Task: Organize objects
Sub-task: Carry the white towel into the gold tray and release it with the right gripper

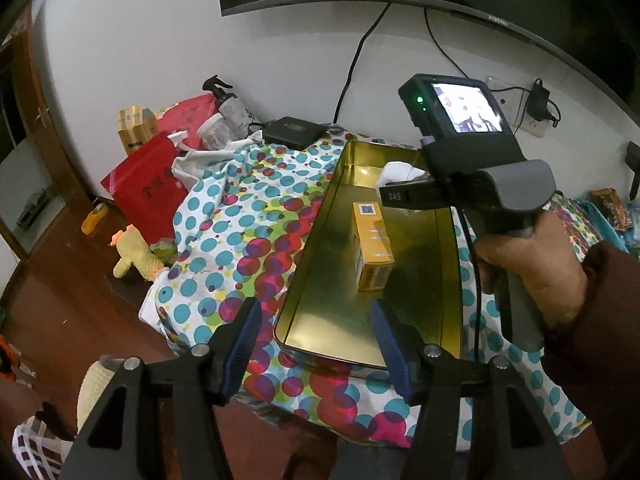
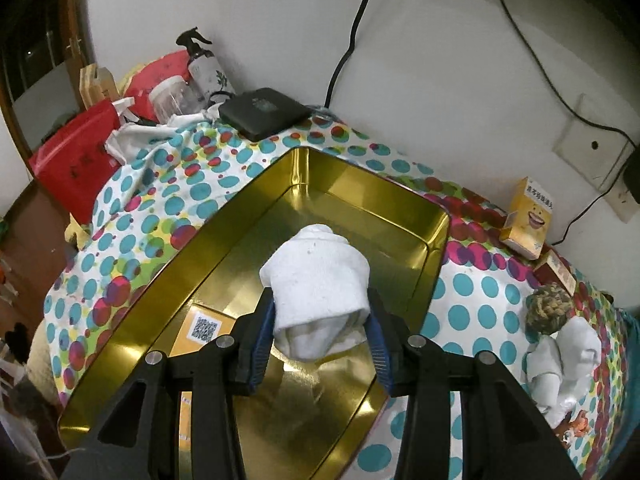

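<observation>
The right hand-held gripper (image 2: 320, 340) pinches a rolled white sock (image 2: 320, 280) above the gold tin (image 2: 434, 248), the left hand-held gripper (image 1: 316, 336) hangs open and empty, and a careless release could tip the sock onto the yellow box (image 1: 372, 244) inside.

A gold tin (image 2: 256, 216) sits on a white cloth (image 1: 224, 216) dotted teal, pink and green. Inside lie a yellow box (image 1: 374, 250) and a white sock (image 2: 320, 280). The pads (image 1: 244, 344) are blue.
</observation>
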`<state>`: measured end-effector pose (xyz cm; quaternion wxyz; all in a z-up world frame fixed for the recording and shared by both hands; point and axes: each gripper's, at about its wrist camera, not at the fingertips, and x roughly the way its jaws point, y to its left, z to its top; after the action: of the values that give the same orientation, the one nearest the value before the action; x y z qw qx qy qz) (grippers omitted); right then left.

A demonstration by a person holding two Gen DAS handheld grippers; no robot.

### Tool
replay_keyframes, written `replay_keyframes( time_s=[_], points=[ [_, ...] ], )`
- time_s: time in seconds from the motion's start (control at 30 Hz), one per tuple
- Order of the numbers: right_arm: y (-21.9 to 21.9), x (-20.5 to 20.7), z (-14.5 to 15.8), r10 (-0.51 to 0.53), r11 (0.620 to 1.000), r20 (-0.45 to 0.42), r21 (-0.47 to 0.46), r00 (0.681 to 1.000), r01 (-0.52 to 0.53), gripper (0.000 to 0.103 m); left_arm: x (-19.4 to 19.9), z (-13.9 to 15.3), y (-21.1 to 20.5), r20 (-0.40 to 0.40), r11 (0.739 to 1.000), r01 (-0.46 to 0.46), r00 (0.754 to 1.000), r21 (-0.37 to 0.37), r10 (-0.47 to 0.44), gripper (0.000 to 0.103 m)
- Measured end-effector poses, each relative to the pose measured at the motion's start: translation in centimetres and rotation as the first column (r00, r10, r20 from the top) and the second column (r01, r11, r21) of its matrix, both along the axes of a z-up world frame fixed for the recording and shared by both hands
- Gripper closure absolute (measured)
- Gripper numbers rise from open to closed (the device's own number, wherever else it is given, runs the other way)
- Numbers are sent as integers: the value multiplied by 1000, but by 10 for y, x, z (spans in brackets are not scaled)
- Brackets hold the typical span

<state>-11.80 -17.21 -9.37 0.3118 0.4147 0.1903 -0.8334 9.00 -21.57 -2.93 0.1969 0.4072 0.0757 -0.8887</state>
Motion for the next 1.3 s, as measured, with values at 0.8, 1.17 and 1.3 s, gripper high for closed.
replay_keyframes(
  time_s=[0.8, 1.17, 1.3],
  points=[
    [2, 6, 10, 8, 999, -49, -31, 999, -9, 28, -3, -3, 2, 21, 1000, -6, 1000, 1, 6, 44],
    [37, 17, 34, -24, 991, -93, -130, 995, 12, 22, -15, -8, 18, 48, 1000, 30, 998, 7, -31, 44],
    [60, 24, 48, -58, 988, -194, -151, 979, 29, 21, -21, -11, 29, 58, 998, 58, 997, 10, -58, 44]
  ],
)
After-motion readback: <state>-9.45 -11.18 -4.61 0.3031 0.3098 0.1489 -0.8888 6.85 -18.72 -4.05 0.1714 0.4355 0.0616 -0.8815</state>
